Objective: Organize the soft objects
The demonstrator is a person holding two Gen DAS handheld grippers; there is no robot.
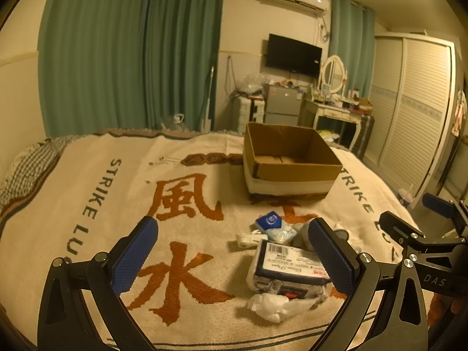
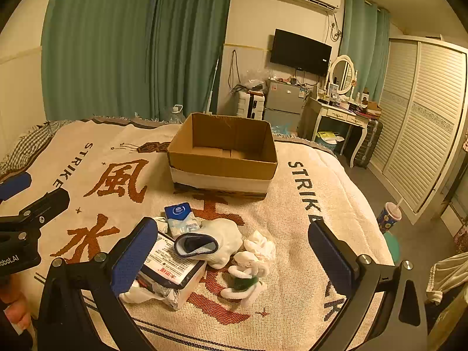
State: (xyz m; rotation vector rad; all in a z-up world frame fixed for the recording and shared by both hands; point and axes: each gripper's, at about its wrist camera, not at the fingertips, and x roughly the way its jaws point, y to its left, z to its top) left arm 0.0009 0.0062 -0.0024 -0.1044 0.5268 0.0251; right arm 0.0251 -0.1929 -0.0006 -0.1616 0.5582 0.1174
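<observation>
Left wrist view: left gripper (image 1: 234,259) spread wide, nothing between its blue pads, hovering over the blanket (image 1: 73,204). I note the tissue pack (image 1: 288,266) just beside the right-hand pad, a crumpled white bag (image 1: 275,305) touching its near edge, a small blue-topped packet (image 1: 273,225) behind it. Cardboard box (image 1: 288,172) sits open farther back.

Right wrist view: right gripper (image 2: 232,259) likewise released, gripping nothing. Between its fingers I see a white sock with a navy cuff (image 2: 210,244) lying against the tissue pack (image 2: 172,266), and white-and-green socks (image 2: 248,269) just right of it. Box (image 2: 223,169) well beyond the pile.
</observation>
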